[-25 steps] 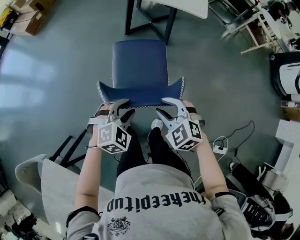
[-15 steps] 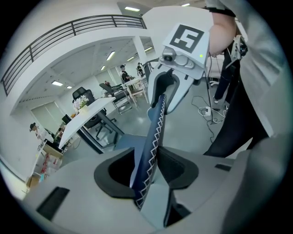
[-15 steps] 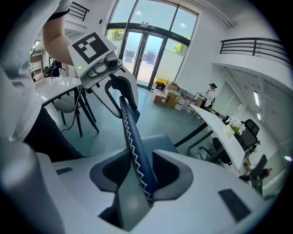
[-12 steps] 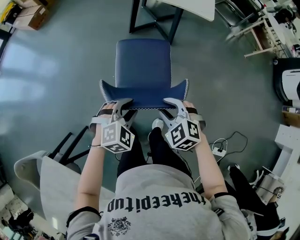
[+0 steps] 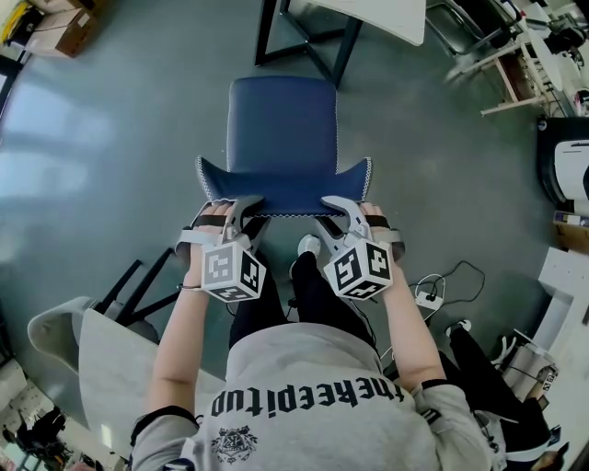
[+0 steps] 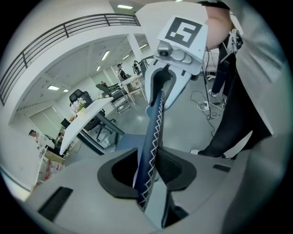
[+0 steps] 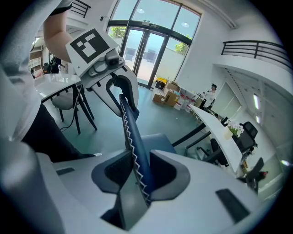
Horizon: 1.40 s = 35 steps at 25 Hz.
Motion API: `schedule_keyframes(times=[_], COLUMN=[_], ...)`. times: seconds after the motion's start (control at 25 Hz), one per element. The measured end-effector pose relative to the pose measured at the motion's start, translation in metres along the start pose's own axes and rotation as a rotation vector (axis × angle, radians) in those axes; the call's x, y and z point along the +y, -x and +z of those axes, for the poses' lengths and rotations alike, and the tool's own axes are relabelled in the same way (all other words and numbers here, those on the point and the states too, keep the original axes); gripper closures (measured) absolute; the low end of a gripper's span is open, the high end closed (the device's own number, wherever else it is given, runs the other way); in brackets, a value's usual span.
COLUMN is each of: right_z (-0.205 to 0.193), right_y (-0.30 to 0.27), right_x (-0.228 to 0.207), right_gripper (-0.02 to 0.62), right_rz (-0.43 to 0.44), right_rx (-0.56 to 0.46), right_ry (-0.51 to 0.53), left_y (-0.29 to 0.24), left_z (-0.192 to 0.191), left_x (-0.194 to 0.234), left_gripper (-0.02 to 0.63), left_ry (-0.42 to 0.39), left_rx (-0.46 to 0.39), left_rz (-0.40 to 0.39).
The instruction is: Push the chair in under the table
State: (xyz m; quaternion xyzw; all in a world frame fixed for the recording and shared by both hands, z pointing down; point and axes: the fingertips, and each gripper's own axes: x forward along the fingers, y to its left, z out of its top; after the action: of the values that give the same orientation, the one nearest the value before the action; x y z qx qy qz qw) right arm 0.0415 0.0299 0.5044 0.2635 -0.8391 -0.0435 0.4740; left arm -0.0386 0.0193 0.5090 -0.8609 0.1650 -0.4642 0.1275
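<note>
A blue chair (image 5: 281, 124) stands on the grey floor, its seat facing the white table (image 5: 377, 14) with dark legs at the top of the head view. Its backrest (image 5: 281, 184), edged with white zigzag stitching, is nearest me. My left gripper (image 5: 237, 204) straddles the backrest's top edge near its left end, and my right gripper (image 5: 336, 204) does so near its right end. In the left gripper view the backrest (image 6: 153, 137) runs between the closing jaws of the left gripper (image 6: 146, 171). The right gripper (image 7: 139, 173) is likewise closing round the backrest (image 7: 132, 141).
Cardboard boxes (image 5: 69, 32) lie at the top left. A grey seat (image 5: 83, 340) with dark legs is at my lower left. A power strip (image 5: 428, 296) with cables lies on the floor to the right. My legs and a shoe (image 5: 308, 244) stand just behind the chair.
Both grippers' jaws have narrowed round the top edge of the backrest. The hands and the chair have hardly moved.
</note>
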Motion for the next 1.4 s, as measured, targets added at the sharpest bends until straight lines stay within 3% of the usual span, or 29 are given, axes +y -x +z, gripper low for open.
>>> schedule_keyframes(times=[1.4], right_z=[0.006], right_y=[-0.005], right_x=[-0.013], right_gripper=[0.46], right_rz=[-0.078], right_rx=[0.031], right_ry=[-0.107], left_y=[-0.006], left_z=[-0.001], left_x=[0.009], left_gripper=[0.529], left_ry=[-0.107], left_rx=[-0.07], left_rz=[-0.031])
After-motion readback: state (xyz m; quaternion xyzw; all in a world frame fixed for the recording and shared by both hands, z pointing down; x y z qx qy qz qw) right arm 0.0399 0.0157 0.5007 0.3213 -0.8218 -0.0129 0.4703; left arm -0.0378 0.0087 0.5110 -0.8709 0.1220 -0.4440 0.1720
